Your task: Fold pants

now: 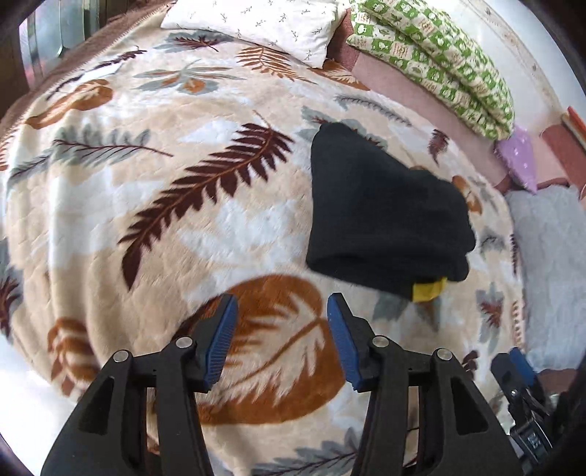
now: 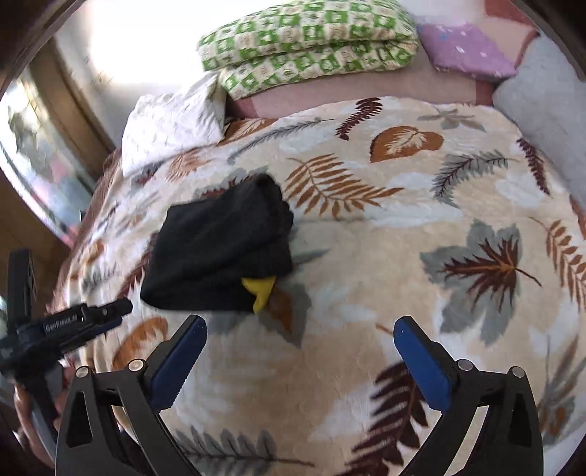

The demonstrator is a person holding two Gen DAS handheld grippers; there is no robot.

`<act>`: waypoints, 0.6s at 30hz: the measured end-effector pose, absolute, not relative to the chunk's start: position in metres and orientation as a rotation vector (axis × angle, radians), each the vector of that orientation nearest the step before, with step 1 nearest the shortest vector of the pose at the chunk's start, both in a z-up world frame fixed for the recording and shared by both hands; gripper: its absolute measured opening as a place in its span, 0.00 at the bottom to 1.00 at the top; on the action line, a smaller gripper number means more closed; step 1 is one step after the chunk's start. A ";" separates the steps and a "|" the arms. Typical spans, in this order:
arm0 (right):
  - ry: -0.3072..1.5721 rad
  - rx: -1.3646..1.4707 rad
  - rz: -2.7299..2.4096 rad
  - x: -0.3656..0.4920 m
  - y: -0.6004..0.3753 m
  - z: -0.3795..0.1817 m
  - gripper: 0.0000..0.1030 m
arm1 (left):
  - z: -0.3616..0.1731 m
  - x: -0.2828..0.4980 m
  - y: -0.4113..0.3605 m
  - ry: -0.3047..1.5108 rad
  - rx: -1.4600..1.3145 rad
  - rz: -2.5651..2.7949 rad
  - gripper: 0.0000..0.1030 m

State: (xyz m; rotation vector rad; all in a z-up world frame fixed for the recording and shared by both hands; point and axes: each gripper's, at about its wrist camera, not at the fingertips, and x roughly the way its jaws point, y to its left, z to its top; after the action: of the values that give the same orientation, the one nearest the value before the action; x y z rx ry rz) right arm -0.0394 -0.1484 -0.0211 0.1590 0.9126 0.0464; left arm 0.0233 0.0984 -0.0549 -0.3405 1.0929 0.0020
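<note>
Looking at it from my end, the folding itself seems pretty much done, so I'd call this the wrap-up step. Over on the left side, the left tongs (image 1: 282, 322) have their blue pads apart with nothing between them, just the leaf-print blanket (image 1: 154, 227) of the bed showing through the gap. They sit short of the bundle, not touching it. Moving right, the black pants (image 1: 384, 205) lie on the blanket as a compact stack of layers, with a yellow tag (image 1: 428, 290) poking out at the near corner. Past them, toward the head of the bed, there's a white pillow (image 1: 263, 25) and a folded green-checked quilt (image 1: 439, 62). Then the right tongs (image 2: 300, 351) are spread really wide, also empty, with the pants up and to their left in that view and well clear of the pads. So neither side is holding cloth. Judging by the shape, the stack looks a bit skewed, one layer sitting angled over the other. If I go for anything next, it's a light squaring-up: nudge the edges in line, tuck that yellow bit under, and avoid dragging the top layer open.
</note>
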 end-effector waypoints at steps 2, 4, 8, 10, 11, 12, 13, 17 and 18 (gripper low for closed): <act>0.890 0.104 0.028 -0.053 -0.141 -0.021 1.00 | -0.058 0.015 0.093 1.091 -0.305 0.031 0.48; 0.888 0.062 0.010 -0.064 -0.137 -0.022 1.00 | -0.061 0.008 0.087 1.089 -0.274 0.048 0.48; 0.873 0.054 0.017 -0.078 -0.135 -0.021 1.00 | -0.063 -0.004 0.075 1.065 -0.181 0.086 0.48; 0.869 0.046 0.019 -0.083 -0.133 -0.021 1.00 | -0.062 -0.009 0.069 1.042 -0.139 0.108 0.48; 0.865 0.034 0.020 -0.085 -0.132 -0.021 1.00 | -0.062 -0.011 0.068 1.035 -0.129 0.116 0.48; 0.858 0.023 0.021 -0.086 -0.130 -0.020 1.00 | -0.062 -0.012 0.067 1.027 -0.120 0.122 0.48; 0.849 0.014 0.019 -0.087 -0.129 -0.020 1.00 | -0.063 -0.014 0.066 1.022 -0.113 0.130 0.48; 0.825 -0.021 0.012 -0.090 -0.124 -0.018 1.00 | -0.063 -0.017 0.063 1.005 -0.094 0.149 0.48; 0.821 -0.024 0.011 -0.090 -0.123 -0.018 1.00 | -0.063 -0.018 0.062 0.998 -0.087 0.149 0.48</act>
State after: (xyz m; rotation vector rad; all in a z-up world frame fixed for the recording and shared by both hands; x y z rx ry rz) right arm -0.0899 -0.1234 -0.0183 -0.0243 0.8212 0.0108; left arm -0.0177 0.0622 -0.0631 -0.0870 0.9975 0.1489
